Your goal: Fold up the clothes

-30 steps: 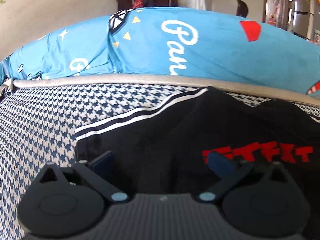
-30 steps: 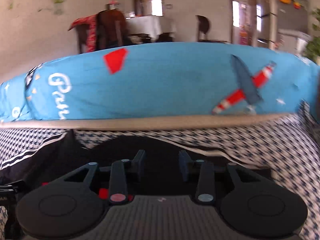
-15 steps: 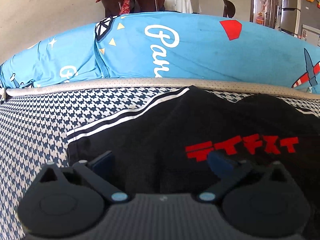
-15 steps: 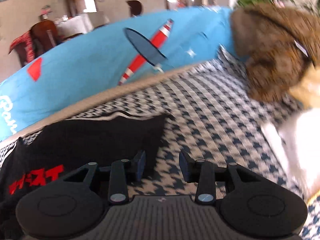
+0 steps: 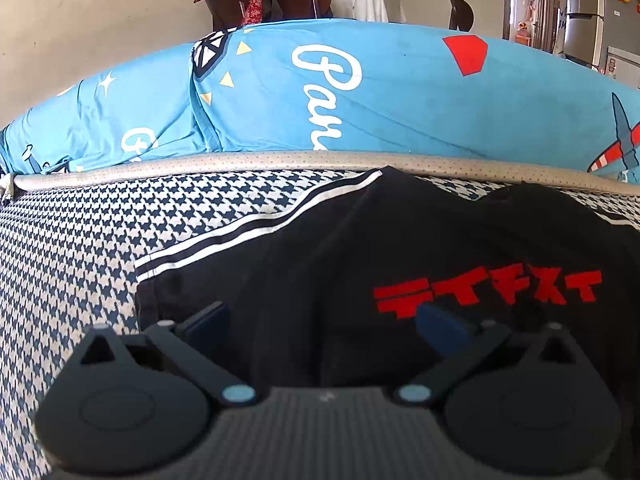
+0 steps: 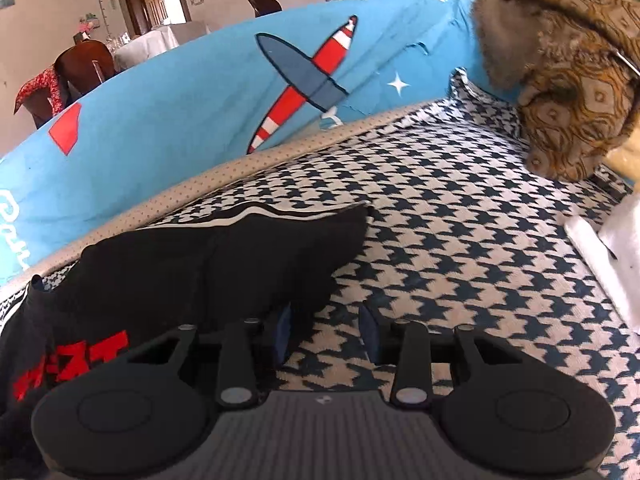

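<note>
Swinging off the shirt's middle, the right hand-held gripper point(image 6: 324, 332) now straddles the right edge of the soft black cotton T-shirt point(image 5: 400, 248) lying on the houndstooth bed cover point(image 6: 460, 240), jaws closing. Left hand-held gripper point(image 5: 320, 324) hovers wide open, empty. Limp, light fabric: pinch corners.

Matt black cloth shirt point(image 5: 400, 248) on woven houndstooth cover point(image 5: 80, 248).

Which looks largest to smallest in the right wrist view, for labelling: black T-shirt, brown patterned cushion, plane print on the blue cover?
1. black T-shirt, though nearness to the camera inflates it
2. brown patterned cushion, cut off by the frame
3. plane print
</note>
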A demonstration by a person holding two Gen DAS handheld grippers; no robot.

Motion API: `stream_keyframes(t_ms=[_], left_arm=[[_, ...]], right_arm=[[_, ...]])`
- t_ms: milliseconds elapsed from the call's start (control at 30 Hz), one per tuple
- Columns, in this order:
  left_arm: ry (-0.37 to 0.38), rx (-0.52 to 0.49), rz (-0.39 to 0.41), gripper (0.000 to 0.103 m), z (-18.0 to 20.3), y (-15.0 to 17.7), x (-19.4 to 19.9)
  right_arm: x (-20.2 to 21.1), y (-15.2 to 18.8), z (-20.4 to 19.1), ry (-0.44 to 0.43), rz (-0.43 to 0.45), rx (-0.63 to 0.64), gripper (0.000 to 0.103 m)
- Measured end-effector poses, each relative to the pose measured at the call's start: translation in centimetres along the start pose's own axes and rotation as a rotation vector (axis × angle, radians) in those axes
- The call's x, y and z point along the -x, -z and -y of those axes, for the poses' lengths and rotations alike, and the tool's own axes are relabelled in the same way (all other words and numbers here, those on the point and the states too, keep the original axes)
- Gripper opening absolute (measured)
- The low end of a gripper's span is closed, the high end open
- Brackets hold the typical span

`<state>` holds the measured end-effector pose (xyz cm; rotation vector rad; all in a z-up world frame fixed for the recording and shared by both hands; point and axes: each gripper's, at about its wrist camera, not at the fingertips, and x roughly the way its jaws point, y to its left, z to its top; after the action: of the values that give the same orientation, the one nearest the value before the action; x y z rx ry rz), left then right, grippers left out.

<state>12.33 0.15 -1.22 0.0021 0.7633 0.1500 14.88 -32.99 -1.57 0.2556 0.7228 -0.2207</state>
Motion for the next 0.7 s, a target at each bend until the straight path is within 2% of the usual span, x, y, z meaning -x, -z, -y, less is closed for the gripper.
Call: stream_keyframes(t_ms=[67, 133, 267, 500, 600, 700], left_arm=[[-0.001, 0.002, -0.002, 0.103, -0.1, 0.0, 0.0], [-0.001, 0.002, -0.003, 0.103, -0.2, -0.1, -0.1], [-0.001, 0.013, -0.008, 0.103, -0.4, -0.2, -0.2], [-0.005, 0.011, -0.013, 0.103, -0.5, -0.1, -0.2], [-0.018, 0.004, -0.02, 0.103, -0.5, 0.0, -0.5], [-0.031, 0.006, -0.039, 0.103, -0.7, 0.1, -0.9]], right_arm=[[-0.2, -0.1, -0.4, -0.013, 0.007, 0.0, 0.012], [-0.2, -0.2, -0.7, -0.018, 0.02, -0.005, 0.008], [1.3, -0.9, -0.4, 0.001, 0.083, -0.046, 0.007], [4.1, -2.0, 1.2, 0.109, 0.177, -0.112, 0.007], [4.9, -2.0, 0.5, 0.157, 0.172, -0.079, 0.007], [4.5, -1.2, 0.1, 0.237, 0.093, -0.055, 0.007]])
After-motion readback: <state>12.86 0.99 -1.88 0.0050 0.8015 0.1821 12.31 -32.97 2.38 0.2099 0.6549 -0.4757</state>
